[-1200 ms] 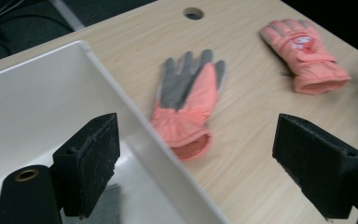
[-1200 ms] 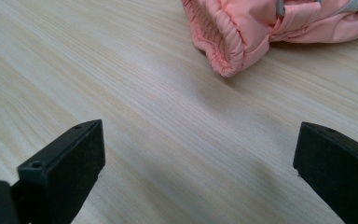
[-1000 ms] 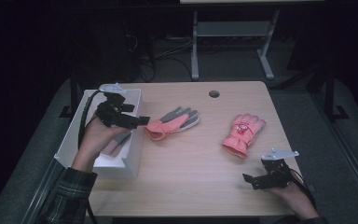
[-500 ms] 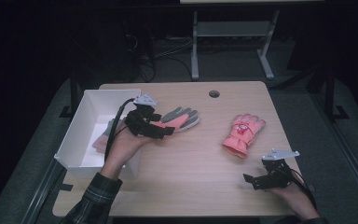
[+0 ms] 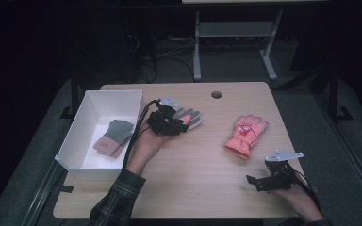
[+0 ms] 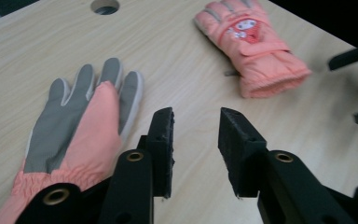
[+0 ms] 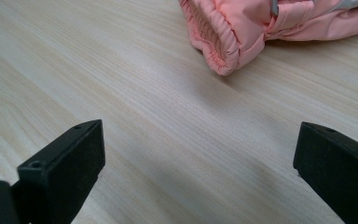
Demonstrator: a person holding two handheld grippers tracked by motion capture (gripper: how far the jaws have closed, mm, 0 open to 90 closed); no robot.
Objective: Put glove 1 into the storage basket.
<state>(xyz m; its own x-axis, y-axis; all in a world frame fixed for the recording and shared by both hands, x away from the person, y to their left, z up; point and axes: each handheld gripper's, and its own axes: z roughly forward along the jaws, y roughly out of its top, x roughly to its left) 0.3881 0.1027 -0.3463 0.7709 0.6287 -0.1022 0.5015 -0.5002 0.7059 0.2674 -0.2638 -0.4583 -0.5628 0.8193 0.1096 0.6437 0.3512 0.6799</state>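
Note:
A grey-and-pink glove (image 5: 191,117) (image 6: 81,126) lies flat on the table beside the white box. My left gripper (image 5: 181,125) (image 6: 196,116) hovers low over its cuff end. Its jaws have just been closing; they stand a narrow gap apart with bare wood between them, and the glove lies just left of the left jaw. A padded pink glove (image 5: 245,134) (image 6: 251,44) (image 7: 261,28) rests right of centre. My right gripper (image 5: 257,182) (image 7: 198,140) sits open near the front right edge, its jaws wide apart, short of that glove's cuff.
The white box (image 5: 82,134) stands at the table's left edge with another grey-and-pink glove (image 5: 114,137) lying inside. A round cable hole (image 5: 216,94) is near the far edge. A metal stand (image 5: 235,33) rises behind the table.
The left hand has swung right and down, from above the white box to the glove on the table. The glove in the box has come into view. The right hand has stayed put.

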